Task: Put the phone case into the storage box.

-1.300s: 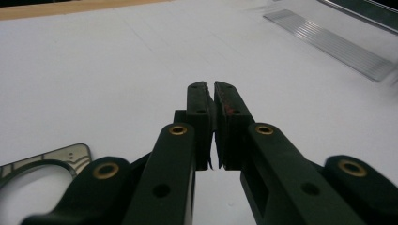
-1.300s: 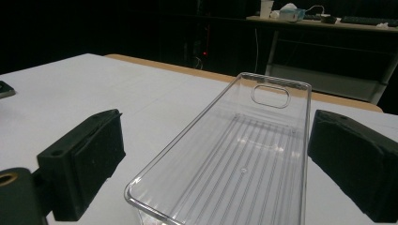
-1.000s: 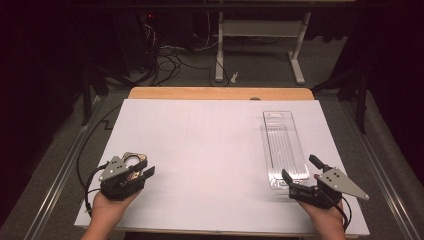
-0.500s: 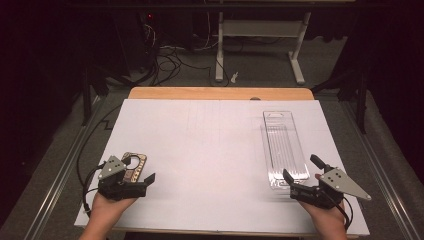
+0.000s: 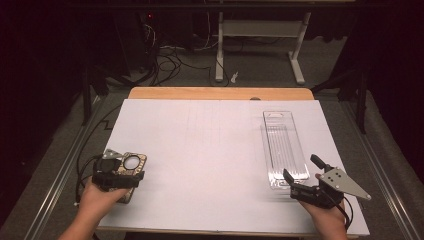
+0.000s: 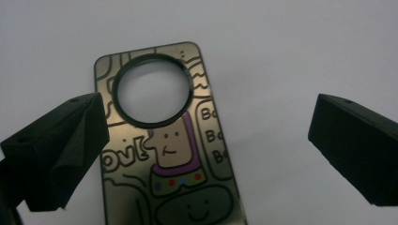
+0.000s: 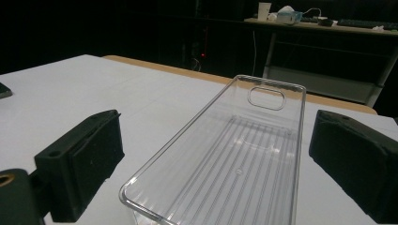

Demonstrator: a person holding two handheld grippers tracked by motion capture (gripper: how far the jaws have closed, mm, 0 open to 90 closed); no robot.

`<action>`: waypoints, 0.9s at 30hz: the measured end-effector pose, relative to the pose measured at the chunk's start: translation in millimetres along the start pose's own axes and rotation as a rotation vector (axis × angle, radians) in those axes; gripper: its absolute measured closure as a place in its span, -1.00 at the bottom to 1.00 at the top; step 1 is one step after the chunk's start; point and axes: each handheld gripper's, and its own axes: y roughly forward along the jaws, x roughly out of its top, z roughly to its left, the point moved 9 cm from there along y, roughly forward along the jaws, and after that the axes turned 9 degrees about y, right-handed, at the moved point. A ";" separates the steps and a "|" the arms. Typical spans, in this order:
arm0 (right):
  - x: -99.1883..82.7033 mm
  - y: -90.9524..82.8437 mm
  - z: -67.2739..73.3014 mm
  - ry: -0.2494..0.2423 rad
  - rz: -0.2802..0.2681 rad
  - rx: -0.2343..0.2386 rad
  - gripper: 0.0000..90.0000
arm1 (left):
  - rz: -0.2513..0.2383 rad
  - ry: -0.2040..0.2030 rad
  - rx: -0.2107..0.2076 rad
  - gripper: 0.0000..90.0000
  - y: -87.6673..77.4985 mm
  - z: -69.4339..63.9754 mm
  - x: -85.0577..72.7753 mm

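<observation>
A gold phone case [image 6: 173, 154] with cartoon drawings and a round camera hole lies flat on the white sheet at the near left, also seen in the high view [image 5: 132, 164]. My left gripper [image 6: 206, 150] hovers over it [image 5: 117, 175]; its jaws have just been opening and stand wide apart, with the case below them and neither pad pressing on it. A clear ribbed plastic tray [image 7: 253, 159] lies empty at the right [image 5: 284, 145]. My right gripper [image 7: 216, 159] rests at the tray's near end [image 5: 300, 166], open, one jaw on either side of the tray and apart from it.
The white sheet [image 5: 210, 150] covers most of the table, and a wooden strip [image 5: 220, 93] shows at the far edge. Metal rails run along both sides. Beyond the table are cables on the floor and a desk frame [image 5: 257, 45].
The left jaws have opened and let go of the phone case, which now lies flat on the sheet. The left hand has shifted slightly to the left. The right hand has not moved.
</observation>
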 end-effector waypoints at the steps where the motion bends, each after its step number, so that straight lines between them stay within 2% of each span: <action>1: 0.0 0.1 0.4 -0.004 0.001 0.000 -0.92 | 0.025 -0.003 -0.007 -1.00 1.8 0.7 -1.2; 3: -0.3 -0.2 1.4 -0.006 0.002 0.001 -0.92 | 0.066 -0.004 -0.008 -0.99 4.9 2.3 -3.5; 7: -0.6 -0.4 0.7 -0.003 0.005 -0.002 -0.92 | 0.211 0.007 -0.002 -0.99 10.0 6.8 -12.0; 9: -0.4 -0.4 1.0 -0.003 0.004 0.000 -0.92 | 0.267 0.006 -0.018 -0.99 11.7 6.8 -15.5; 10: -0.4 -0.4 1.0 -0.003 0.004 0.000 -0.92 | 0.267 0.006 -0.018 -0.99 11.7 6.8 -15.5; 11: -0.2 -0.5 1.3 -0.005 0.003 0.002 -0.92 | 0.302 0.009 -0.024 -0.99 12.5 6.1 -17.7; 16: 1.2 -1.4 1.6 -0.003 -0.004 0.007 -0.91 | 0.388 -0.005 -0.043 -0.98 15.0 3.8 -23.6; 18: 1.4 -1.5 1.6 -0.004 -0.004 0.008 -0.92 | 0.419 -0.004 -0.038 -0.98 14.7 4.9 -25.2; 19: 1.5 -1.6 1.6 -0.003 -0.005 0.008 -0.92 | 0.445 -0.020 -0.043 -0.98 14.7 5.3 -25.7; 20: 1.5 -1.6 1.6 -0.003 -0.005 0.008 -0.92 | 0.445 -0.020 -0.043 -0.98 14.7 5.3 -25.7; 25: 2.1 -1.3 3.4 -0.006 -0.006 0.013 -0.92 | 0.532 -0.054 -0.076 -0.98 16.0 8.6 -28.3; 27: 2.4 -1.5 3.4 -0.005 -0.007 0.013 -0.91 | 0.551 -0.060 -0.088 -0.98 16.1 9.2 -29.0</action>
